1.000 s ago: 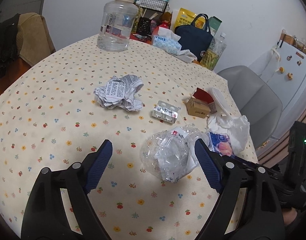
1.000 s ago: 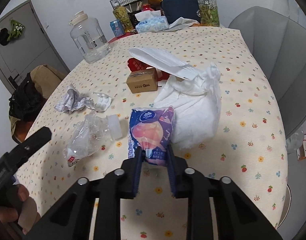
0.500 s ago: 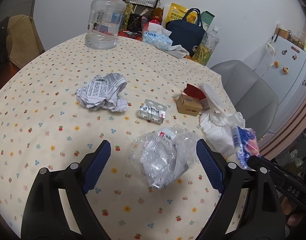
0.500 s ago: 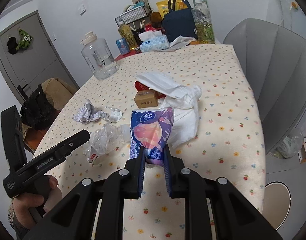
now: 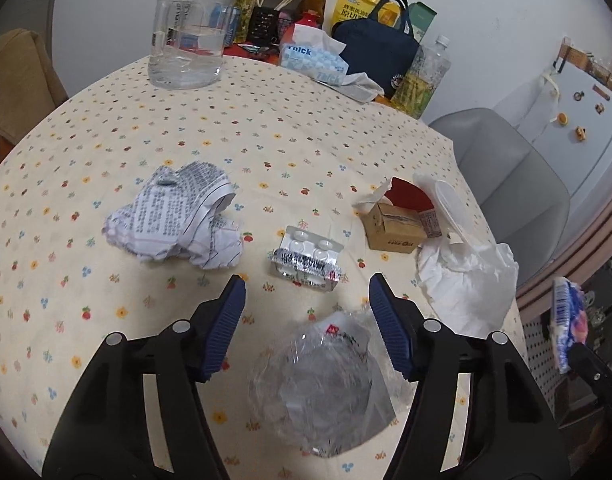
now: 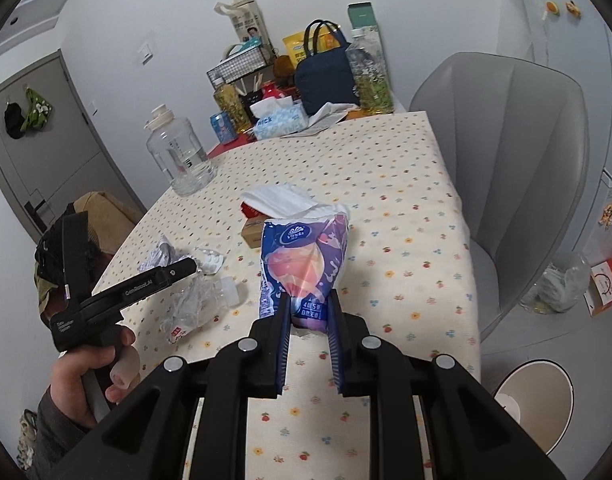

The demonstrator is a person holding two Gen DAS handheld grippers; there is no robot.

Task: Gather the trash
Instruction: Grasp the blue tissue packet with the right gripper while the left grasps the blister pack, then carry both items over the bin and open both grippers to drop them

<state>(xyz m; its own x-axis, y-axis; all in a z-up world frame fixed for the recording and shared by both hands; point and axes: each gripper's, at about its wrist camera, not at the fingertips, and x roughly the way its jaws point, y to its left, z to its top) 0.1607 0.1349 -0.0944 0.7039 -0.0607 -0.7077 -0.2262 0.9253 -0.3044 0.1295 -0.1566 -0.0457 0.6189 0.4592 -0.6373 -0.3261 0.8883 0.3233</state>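
Tissue packet is hanging clamped in the right gripper, lifted for binning; the left gripper, unclenched, has just been closing around the crushed bottle near the table's near edge.

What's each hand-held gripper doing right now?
Left hand-held gripper: open, just been closing around the crushed plastic bottle.
Right hand-held gripper: shut on the tissue pack.

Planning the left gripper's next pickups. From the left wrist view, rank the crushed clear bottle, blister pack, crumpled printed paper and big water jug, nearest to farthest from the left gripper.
1. Crushed clear bottle: between the left gripper's open fingers, which have just been closing.
2. Blister pack: just ahead of the fingertips.
3. Crumpled printed paper: farther ahead, to the left.
4. Big water jug: at the table's far edge.
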